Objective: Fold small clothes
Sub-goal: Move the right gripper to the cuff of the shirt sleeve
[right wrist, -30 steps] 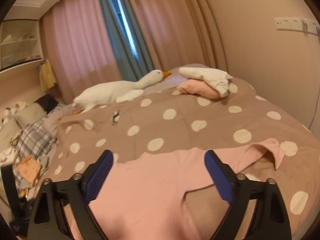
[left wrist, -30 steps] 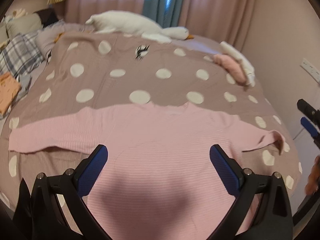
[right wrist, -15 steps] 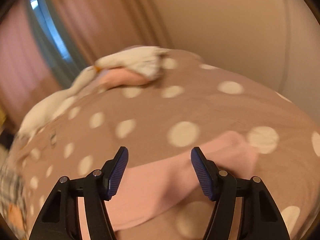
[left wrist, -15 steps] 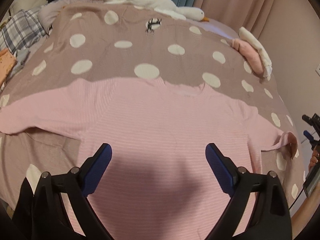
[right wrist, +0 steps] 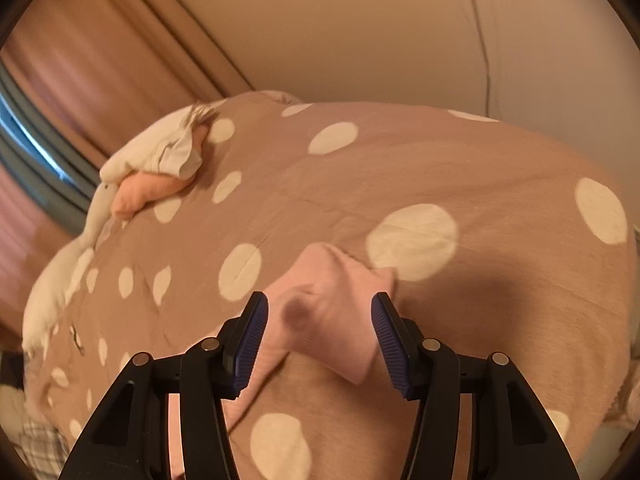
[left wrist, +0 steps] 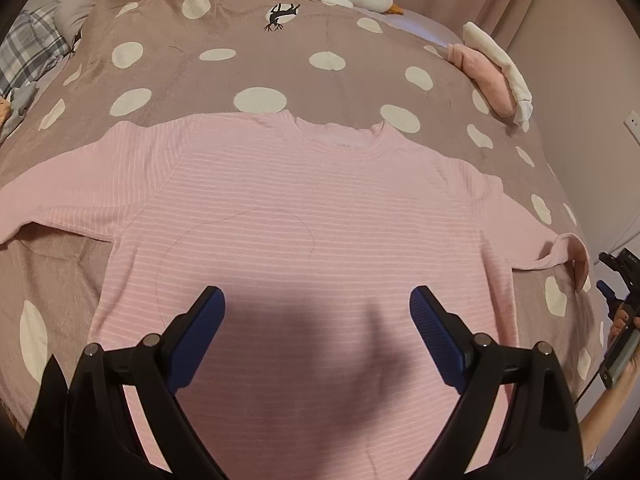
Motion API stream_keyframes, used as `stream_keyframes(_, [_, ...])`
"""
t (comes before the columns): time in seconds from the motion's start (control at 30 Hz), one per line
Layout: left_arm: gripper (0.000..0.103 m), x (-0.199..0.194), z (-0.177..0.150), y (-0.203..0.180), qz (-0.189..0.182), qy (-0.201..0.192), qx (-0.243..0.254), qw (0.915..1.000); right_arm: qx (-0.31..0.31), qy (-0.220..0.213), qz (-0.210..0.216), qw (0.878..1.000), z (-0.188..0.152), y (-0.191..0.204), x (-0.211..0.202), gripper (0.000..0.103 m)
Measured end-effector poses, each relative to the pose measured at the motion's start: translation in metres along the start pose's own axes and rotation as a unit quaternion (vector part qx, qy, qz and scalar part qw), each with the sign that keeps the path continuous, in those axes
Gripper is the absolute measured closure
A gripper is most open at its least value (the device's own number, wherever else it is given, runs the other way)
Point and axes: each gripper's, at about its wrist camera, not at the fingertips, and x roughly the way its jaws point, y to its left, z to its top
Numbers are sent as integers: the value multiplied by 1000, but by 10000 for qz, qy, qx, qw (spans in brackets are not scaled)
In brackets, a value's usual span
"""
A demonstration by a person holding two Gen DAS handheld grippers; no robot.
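Left wrist view: pink top (left wrist: 304,216) lies flat and unfolded on the bed (left wrist: 256,68); my left tool (left wrist: 316,316) hovers spread wide, empty. Only the right wrist view shows my right tool (right wrist: 318,320) closing around the sleeve cuff (right wrist: 332,300), pads not yet pressing. Folding remains.

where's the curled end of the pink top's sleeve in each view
Left wrist view: the sleeve cuff lies at the far right edge, on the dotted blanket, far from the left gripper.
Right wrist view: low centre, cuff between the closing jaws of the right gripper, pads not yet on it.
Shared landmark: the folded pink and white pile.
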Motion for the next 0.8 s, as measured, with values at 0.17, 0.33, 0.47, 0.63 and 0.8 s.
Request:
stream_keyframes(0.17, [9,-2,-2,-1,-61,21,-61,10000,262,253,618,9974,-7,-1,-2,46])
stream_keyframes(0.33, [9,-9,-5,-2,-67,-18,-50,10000,232,611,968,9932,-23,24,15,46])
stream_keyframes(0.47, [9,-13,-6,-1,-32,-78,-51,10000,326,652,894,9933,-23,31,35,46])
stream_keyframes(0.63, [9,-10,-5,-2,-27,-30,-65,10000,670,461,689,9943,-12,9,42,46])
stream_keyframes(0.8, [9,-5,-6,-5,-16,39,-35,10000,800,340,742,9934,-5,-6,43,46])
